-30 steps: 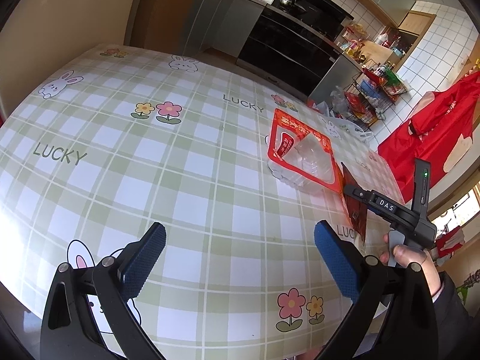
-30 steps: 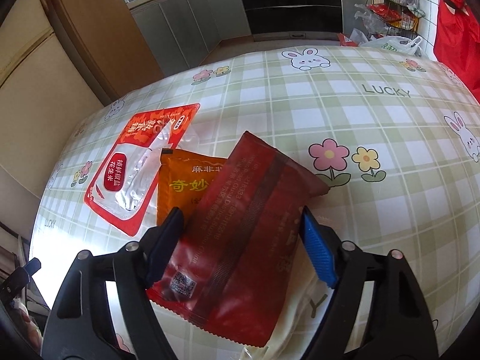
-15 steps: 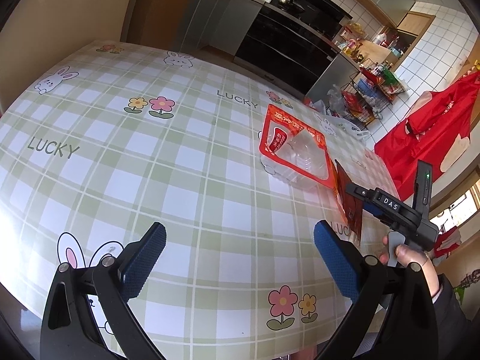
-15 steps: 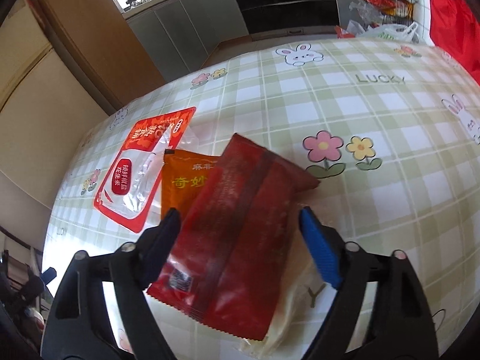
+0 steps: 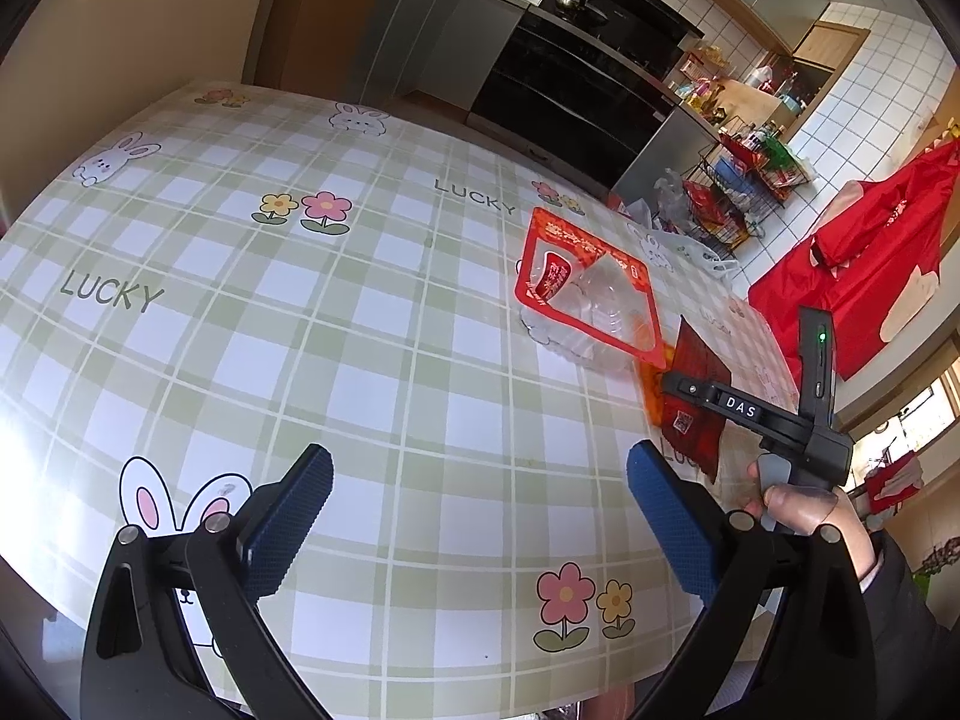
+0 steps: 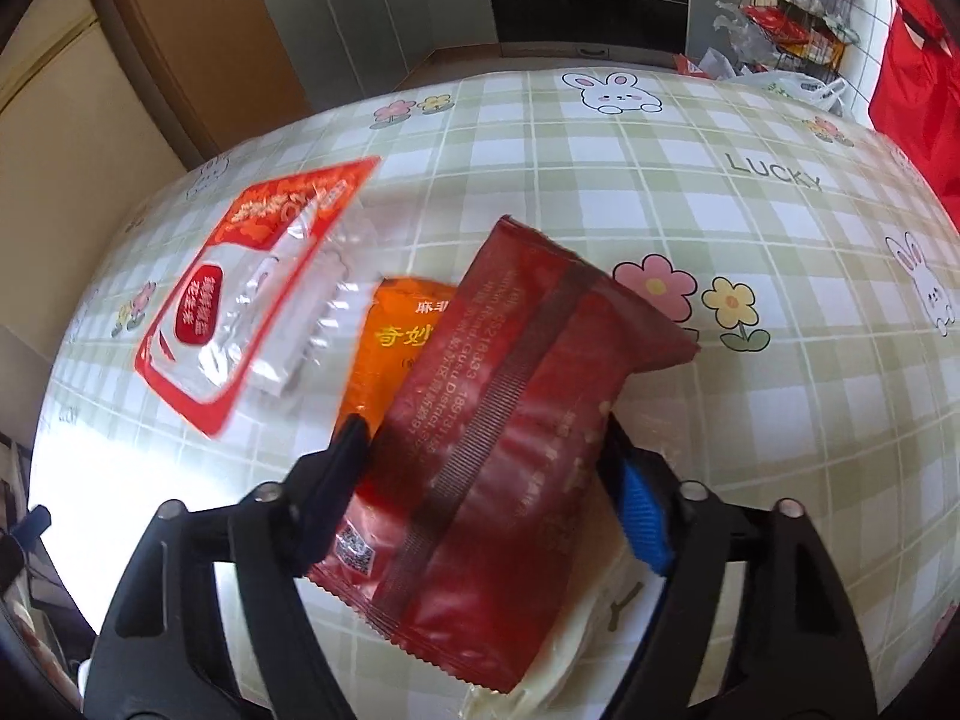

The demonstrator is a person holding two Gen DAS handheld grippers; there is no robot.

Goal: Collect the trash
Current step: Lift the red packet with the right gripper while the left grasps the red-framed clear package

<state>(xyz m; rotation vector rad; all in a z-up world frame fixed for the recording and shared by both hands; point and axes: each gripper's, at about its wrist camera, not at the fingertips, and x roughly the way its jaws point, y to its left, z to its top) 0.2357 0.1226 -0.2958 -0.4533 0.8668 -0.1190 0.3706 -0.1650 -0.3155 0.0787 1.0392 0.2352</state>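
Since a second ago, the right tongs (image 6: 480,480) have narrowed onto the dark red packet (image 6: 510,420), which now sits tilted and seemingly raised off the desk (image 6: 660,180); they pinch it by its side edges, probably so the slack film bows rather than slipping out. Under it lies an orange sachet (image 6: 402,336), and ahead to the left of these tongs a red-and-clear wrapper (image 6: 240,288) rests flat. A pale wrapper (image 6: 576,648) shows beneath the packet. Spread wide, the left tongs (image 5: 480,516) hover over bare desk, holding nothing, likely kept free for the next piece. No bin or bag for the trash is in view.
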